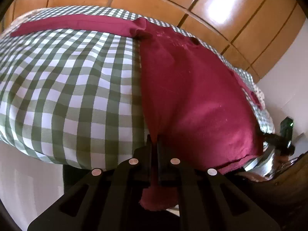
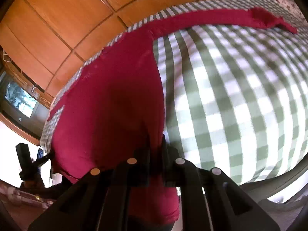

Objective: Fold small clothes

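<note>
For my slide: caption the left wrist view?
Left gripper shut on red garment's hem over checked cloth.

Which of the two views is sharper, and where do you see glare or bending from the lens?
Left wrist view: sharper; the checked cloth shows crisp squares, and glare sits on the wooden panels at upper right. Right wrist view: blurred, the checks smeared and the red garment soft. Both views: the fisheye bulges the cloth and curves the panel lines.
</note>
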`<act>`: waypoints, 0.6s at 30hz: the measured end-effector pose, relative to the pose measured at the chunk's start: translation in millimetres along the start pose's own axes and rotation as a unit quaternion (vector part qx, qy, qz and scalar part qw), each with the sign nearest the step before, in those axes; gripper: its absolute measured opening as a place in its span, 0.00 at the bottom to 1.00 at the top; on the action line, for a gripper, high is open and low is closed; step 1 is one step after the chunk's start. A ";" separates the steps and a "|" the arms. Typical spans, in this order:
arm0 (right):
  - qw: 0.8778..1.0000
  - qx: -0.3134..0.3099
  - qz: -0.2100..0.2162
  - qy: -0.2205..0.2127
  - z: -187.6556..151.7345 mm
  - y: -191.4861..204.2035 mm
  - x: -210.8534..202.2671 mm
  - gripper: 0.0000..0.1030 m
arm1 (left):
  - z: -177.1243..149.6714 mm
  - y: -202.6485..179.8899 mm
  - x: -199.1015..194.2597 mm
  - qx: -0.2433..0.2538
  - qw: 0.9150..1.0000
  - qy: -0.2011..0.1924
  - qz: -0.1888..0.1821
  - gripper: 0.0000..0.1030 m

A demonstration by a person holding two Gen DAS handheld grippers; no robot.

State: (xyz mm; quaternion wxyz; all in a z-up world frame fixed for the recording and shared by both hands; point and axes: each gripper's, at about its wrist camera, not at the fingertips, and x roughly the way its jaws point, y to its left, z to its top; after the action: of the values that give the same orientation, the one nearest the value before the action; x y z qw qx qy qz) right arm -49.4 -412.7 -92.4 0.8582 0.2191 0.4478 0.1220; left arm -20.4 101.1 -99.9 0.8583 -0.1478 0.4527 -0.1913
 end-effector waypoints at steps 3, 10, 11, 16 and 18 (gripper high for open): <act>1.000 0.001 -0.005 -0.003 1.8 2.4 -3.1 0.19 | 0.7 -2.0 -1.8 0.009 1.000 0.000 -0.005 0.06; 0.989 -0.073 -0.096 -0.080 31.8 33.5 -21.6 0.80 | 13.0 -2.4 -18.3 -0.006 0.998 -0.054 -0.020 0.68; 0.987 -0.079 -0.106 -0.089 40.3 40.6 -18.8 0.87 | 16.2 -1.0 -18.6 -0.013 0.998 -0.059 -0.015 0.73; 0.978 -0.119 -0.126 -0.112 68.6 76.6 10.2 0.91 | 36.0 7.2 -16.8 -0.050 0.995 -0.083 0.018 0.76; 0.974 -0.142 -0.132 -0.121 80.5 91.7 24.9 0.92 | 43.2 10.0 -15.6 -0.062 0.994 -0.088 0.020 0.76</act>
State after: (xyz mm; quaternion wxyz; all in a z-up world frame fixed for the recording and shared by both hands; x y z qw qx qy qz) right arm 29.8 -343.8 -25.2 0.9369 0.0468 0.3439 0.0430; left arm 9.5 120.6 -69.4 0.8878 -0.2075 0.3891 -0.1316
